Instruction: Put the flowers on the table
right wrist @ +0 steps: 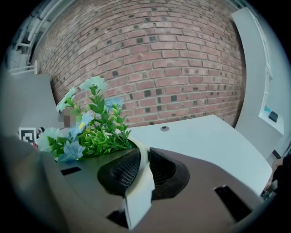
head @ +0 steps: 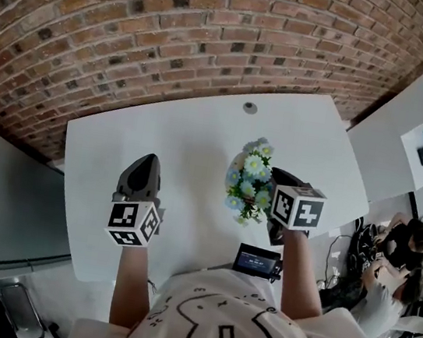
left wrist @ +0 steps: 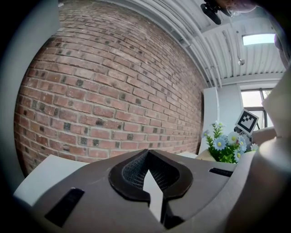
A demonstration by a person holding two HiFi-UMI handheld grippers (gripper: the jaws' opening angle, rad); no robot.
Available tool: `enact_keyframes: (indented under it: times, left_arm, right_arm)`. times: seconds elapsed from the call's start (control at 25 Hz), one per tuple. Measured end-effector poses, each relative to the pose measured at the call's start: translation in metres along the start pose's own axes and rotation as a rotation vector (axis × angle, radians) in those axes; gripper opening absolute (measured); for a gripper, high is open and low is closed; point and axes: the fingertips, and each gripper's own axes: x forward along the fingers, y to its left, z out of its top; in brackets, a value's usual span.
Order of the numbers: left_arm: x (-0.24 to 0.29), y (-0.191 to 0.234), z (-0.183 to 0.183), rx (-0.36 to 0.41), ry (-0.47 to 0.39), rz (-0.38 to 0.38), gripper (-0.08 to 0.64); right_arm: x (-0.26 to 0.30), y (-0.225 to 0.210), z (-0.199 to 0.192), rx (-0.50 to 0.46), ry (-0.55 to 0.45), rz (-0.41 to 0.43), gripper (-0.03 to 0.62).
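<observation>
A bunch of blue and white flowers with green leaves stands in a cream pot. My right gripper is shut on the pot's rim and holds it over the right half of the white table. In the right gripper view the flowers rise to the left of the jaws. My left gripper hovers over the table's left half, shut, with nothing in it. The left gripper view has the flowers far to the right. I cannot tell whether the pot touches the table.
A brick wall runs behind the table. A small round grommet sits near the table's far edge. A white partition stands to the right, with a person seated beyond it. A small screen hangs at the wearer's waist.
</observation>
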Motion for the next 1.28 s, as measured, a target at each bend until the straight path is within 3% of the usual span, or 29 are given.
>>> enact_keyframes:
  times: [0.72,1.28]
  left_arm:
    - [0.018,0.008,-0.016,-0.015,0.029,0.137,0.0]
    - [0.041,0.015,-0.053,-0.061,0.117,0.206,0.0]
  right_arm:
    - [0.055,-0.025,0.006,-0.054,0.098,0.11,0.06]
    - [0.097,-0.047,-0.008,-0.055,0.195,0.138,0.06]
